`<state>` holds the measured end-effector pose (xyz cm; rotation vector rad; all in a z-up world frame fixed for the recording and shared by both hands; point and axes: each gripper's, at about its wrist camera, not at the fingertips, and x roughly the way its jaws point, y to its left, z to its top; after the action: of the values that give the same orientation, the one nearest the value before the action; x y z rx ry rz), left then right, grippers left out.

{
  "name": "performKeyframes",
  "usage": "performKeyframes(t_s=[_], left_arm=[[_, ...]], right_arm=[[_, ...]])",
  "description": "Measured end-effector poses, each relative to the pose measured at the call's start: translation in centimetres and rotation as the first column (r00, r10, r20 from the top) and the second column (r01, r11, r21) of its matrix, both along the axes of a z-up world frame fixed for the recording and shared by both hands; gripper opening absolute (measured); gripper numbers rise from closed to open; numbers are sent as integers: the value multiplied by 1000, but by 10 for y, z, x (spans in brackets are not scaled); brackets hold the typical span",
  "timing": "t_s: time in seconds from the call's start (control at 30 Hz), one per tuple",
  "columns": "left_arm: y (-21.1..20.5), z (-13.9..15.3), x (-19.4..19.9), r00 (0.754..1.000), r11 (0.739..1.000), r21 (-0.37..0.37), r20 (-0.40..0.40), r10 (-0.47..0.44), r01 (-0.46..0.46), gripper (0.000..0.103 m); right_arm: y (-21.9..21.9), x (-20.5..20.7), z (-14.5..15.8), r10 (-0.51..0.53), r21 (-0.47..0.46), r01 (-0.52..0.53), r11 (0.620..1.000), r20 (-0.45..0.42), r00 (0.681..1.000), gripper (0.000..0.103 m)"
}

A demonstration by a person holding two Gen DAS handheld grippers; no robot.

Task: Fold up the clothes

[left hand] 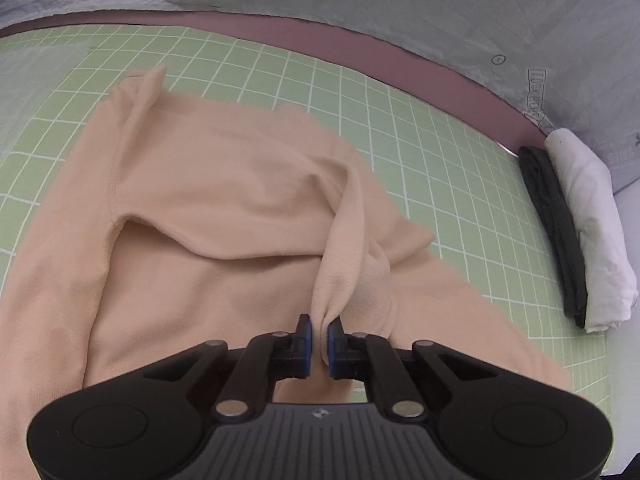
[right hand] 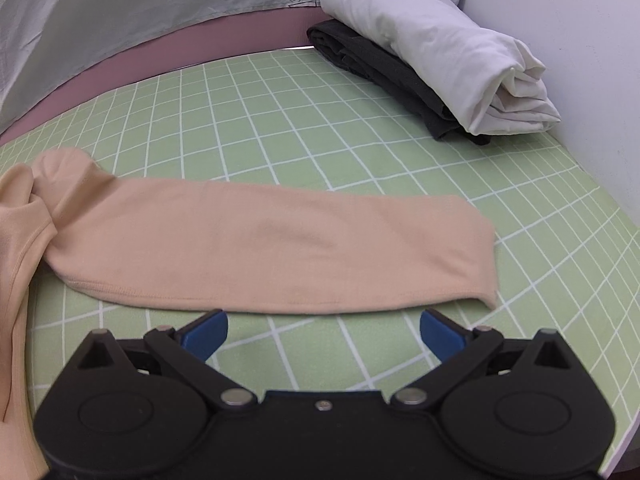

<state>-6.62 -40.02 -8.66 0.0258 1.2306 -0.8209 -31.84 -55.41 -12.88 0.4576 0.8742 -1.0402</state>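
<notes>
Peach long-sleeve top [left hand: 208, 184] lay spread over the green grid mat [left hand: 360, 92], filling centre and lower left of the left wrist view. Left gripper [left hand: 317, 330] was clenched on a bunched ridge of that fabric at lower centre, blue pads pinching it from both sides. Right gripper [right hand: 323, 326] was released, jaws wide, nothing between them, just below the hem edge of the sleeve [right hand: 272, 240], which lay flat across the middle of the right wrist view.

Fabric looked thin, soft, light and stretchy; likely to drape and sag, not slip much, not fragile. Best holds, by my judgement: cuff end [right hand: 486, 264] at right of the sleeve, or its lower seam, since flat middles give the pads nothing to bite.

Folded dark garment [right hand: 384, 76] and white garment [right hand: 440, 52] sat stacked at upper right, against the mat's far corner. Open mat lay between them and the sleeve. Pink border [right hand: 160, 56] and grey sheet [right hand: 120, 4] closed off the top edge.
</notes>
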Motion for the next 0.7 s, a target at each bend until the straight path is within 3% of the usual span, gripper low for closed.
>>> performKeyframes(t_s=[0.27, 0.53, 0.7], left_arm=[[81, 14, -1, 978, 981, -125, -168, 127, -149, 9], [168, 4, -2, 937, 958, -131, -278, 213, -257, 9], [211, -5, 6, 919, 949, -87, -291, 265, -302, 9]], right_arm=[[42, 3, 10, 62, -4, -62, 998, 2, 998, 103], [84, 15, 13, 130, 6, -130, 991, -4, 991, 103], [112, 26, 12, 168, 22, -168, 986, -8, 986, 103]])
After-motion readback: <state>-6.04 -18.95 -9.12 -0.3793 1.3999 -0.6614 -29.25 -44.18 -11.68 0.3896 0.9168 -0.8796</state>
